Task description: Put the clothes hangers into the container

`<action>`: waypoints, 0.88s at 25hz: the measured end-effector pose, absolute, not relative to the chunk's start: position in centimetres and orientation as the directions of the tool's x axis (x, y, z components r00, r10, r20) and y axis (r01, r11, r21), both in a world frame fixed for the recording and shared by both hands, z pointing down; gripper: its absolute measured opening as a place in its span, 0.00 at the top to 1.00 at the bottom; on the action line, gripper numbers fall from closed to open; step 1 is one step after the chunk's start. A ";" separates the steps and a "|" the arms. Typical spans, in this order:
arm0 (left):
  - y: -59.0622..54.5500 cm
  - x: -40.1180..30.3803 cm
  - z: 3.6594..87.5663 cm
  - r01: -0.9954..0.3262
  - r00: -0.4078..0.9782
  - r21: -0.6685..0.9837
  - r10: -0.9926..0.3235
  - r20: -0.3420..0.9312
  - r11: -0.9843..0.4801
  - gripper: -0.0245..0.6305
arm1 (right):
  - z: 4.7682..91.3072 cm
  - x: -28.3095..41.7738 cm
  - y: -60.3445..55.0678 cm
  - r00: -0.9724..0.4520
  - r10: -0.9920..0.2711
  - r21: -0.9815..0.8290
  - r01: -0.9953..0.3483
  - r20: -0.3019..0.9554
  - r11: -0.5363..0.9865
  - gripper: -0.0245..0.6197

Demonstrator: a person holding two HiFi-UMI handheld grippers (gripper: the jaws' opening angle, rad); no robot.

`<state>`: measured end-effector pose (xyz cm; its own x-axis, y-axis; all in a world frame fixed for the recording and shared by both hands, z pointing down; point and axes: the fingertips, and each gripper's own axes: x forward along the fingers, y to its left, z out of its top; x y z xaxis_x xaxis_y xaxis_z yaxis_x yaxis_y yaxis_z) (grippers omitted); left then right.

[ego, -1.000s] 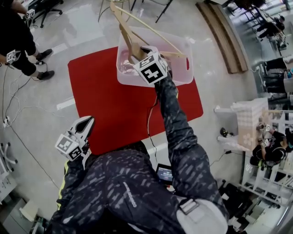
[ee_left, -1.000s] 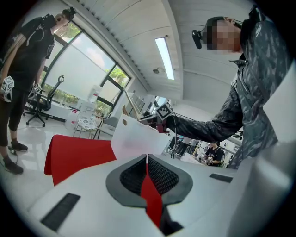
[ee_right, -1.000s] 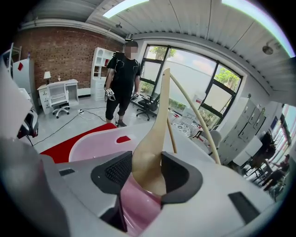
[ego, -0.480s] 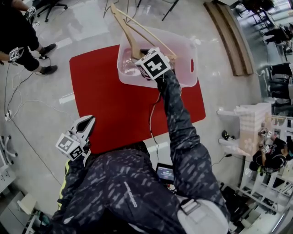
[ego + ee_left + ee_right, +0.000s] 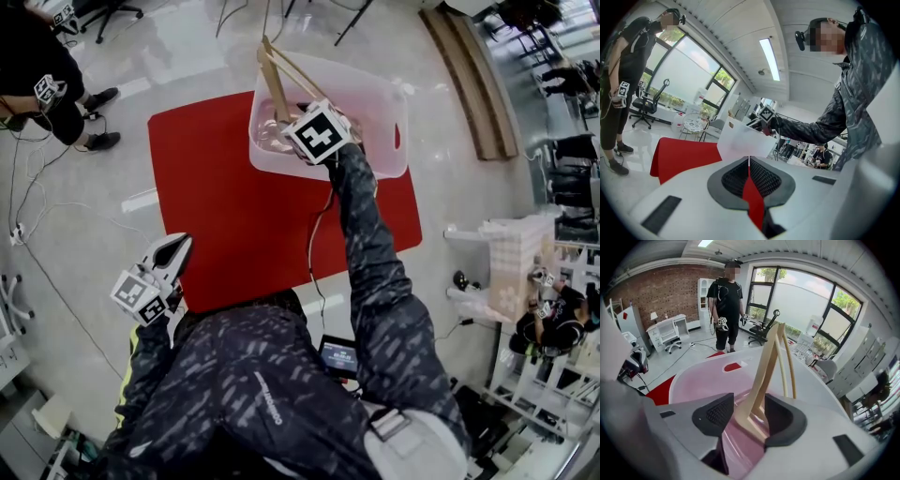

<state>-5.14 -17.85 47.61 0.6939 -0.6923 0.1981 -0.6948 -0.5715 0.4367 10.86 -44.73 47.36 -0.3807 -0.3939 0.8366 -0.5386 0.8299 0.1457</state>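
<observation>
Far left: a bystander (image 5: pixel 33 70) in black stands on the grey floor, with cables (image 5: pixel 37 220) trailing near the feet.

My left gripper (image 5: pixel 173 251) is low, at the near left edge of the red mat (image 5: pixel 234 206). Its fingers are pressed together with nothing in them.

Centre: the container (image 5: pixel 389 94), a pale see-through tub, sits on the mat's far side. A wooden hanger (image 5: pixel 274 80) tilts up out of its left end, lower part inside and top well above the rim.

My right gripper (image 5: pixel 749 416) points down into the tub, fingers pinching the hanger's wooden arm low down. From the head view its marker cube (image 5: pixel 319 134) covers the jaws. Pale shapes lie on the tub floor, but I cannot tell what they are. My right sleeve (image 5: pixel 370 253) crosses the mat's near right part.

Right: wooden planks (image 5: pixel 464 75) lie on the floor, well apart from the tub. Far right, white racks (image 5: pixel 562 253) with a person crouched beside them.
</observation>
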 end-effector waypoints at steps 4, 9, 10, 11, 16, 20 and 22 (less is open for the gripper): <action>-17.8 -6.4 48.1 -0.691 0.697 0.432 -0.692 0.185 -0.580 0.94 | 46.6 10.7 -45.7 -0.335 -0.526 0.303 -0.533 0.781 0.790 0.65; -17.6 -6.2 46.9 -0.668 0.719 0.429 -0.677 0.161 -0.608 0.94 | 42.1 10.6 -43.4 -0.383 -0.602 0.331 -0.573 0.700 0.750 0.65; -17.4 -6.0 46.7 -0.661 0.725 0.430 -0.671 0.155 -0.615 0.94 | 41.2 10.5 -42.4 -0.403 -0.609 0.317 -0.588 0.683 0.744 0.66; -17.3 -5.9 46.5 -0.651 0.734 0.432 -0.663 0.149 -0.624 0.94 | 40.3 10.3 -41.3 -0.422 -0.615 0.302 -0.602 0.666 0.740 0.67; -17.3 -5.0 46.2 -0.584 0.792 0.436 -0.599 0.121 -0.684 0.94 | 38.5 9.9 -35.9 -0.452 -0.644 0.273 -0.645 0.617 0.714 0.72; -17.5 -3.6 46.1 -0.543 0.823 0.439 -0.556 0.111 -0.716 0.94 | 39.5 10.4 -31.7 -0.447 -0.648 0.241 -0.677 0.616 0.696 0.81; -17.2 -3.2 45.8 -0.537 0.826 0.442 -0.554 0.103 -0.719 0.94 | 40.4 10.6 -29.4 -0.456 -0.636 0.205 -0.689 0.622 0.695 0.85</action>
